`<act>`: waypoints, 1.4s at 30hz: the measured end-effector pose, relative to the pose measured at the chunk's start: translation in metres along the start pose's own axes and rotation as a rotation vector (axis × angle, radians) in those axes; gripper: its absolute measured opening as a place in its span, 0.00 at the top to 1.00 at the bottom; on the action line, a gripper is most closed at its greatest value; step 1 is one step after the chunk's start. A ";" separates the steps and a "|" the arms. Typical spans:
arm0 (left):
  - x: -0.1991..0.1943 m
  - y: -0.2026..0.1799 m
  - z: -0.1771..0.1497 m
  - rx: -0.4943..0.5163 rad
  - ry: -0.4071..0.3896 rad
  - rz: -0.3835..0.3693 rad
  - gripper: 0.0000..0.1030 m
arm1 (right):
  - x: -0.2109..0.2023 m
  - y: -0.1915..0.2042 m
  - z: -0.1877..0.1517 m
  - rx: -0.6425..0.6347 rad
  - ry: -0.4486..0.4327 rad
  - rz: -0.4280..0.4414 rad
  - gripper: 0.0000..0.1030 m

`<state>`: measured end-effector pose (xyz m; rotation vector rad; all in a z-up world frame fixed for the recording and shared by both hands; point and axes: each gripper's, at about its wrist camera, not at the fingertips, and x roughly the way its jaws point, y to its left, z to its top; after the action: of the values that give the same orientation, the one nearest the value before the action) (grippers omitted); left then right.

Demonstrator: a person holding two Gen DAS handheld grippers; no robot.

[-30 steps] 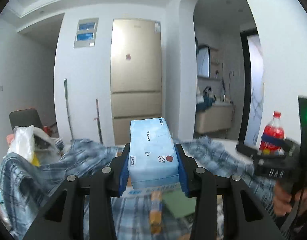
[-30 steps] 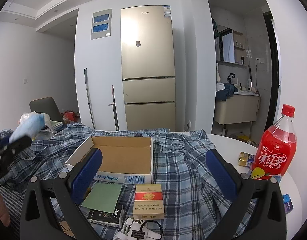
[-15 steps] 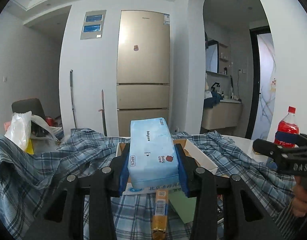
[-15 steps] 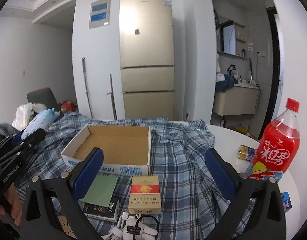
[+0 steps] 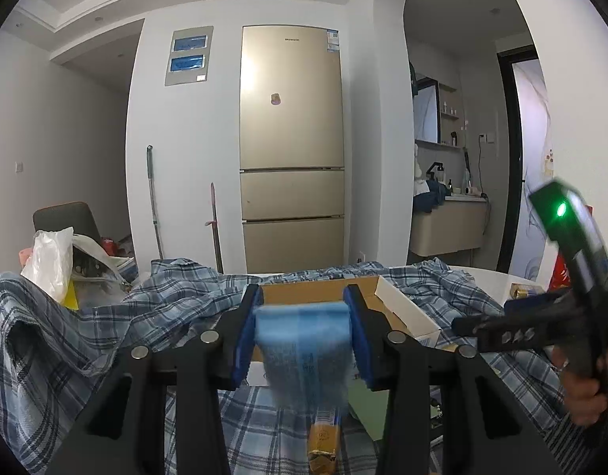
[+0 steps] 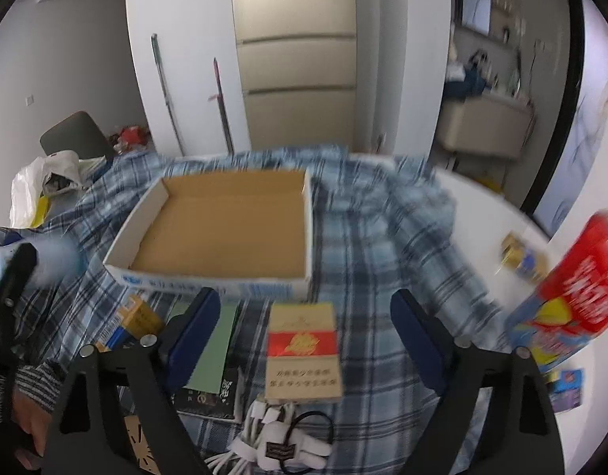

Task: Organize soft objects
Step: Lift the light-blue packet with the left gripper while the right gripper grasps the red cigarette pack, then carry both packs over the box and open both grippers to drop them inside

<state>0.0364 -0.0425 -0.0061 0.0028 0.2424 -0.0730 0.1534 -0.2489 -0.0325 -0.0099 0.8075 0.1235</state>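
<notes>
Gripping blue tissue pack, left claw; right claw agape, closing.

Little lettering here can be read; most of it is blurred or too small.

In the left wrist view, a small dark brand word sits at the top of the gold fridge door, too small to spell out, with a blue-and-white energy-style label at its upper right corner. The black right gripper carries pale raised letters on one finger, possibly "DAS". The blue tissue pack shows only smeared dark print. In the right wrist view, the cigarette box has a gold emblem on a red band and rows of Chinese characters, upside down. The red bottle bears large white Chinese characters, blurred. Blue print runs along the cardboard box front wall, unreadable.
</notes>
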 end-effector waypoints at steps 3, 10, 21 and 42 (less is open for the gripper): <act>0.002 0.000 0.000 0.001 0.013 0.001 0.58 | 0.018 -0.002 -0.008 -0.002 0.030 -0.035 0.19; 0.006 0.000 0.000 -0.005 0.035 -0.010 0.58 | 0.042 -0.002 -0.015 -0.015 0.123 -0.019 0.22; 0.003 0.004 0.000 -0.024 0.029 -0.015 0.58 | 0.059 0.003 -0.024 -0.070 0.218 -0.055 0.27; -0.006 0.004 0.002 -0.041 -0.006 -0.013 0.58 | 0.021 0.006 -0.024 -0.077 0.019 -0.020 0.47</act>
<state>0.0316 -0.0377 -0.0023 -0.0394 0.2378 -0.0813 0.1504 -0.2421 -0.0640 -0.0916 0.8210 0.1361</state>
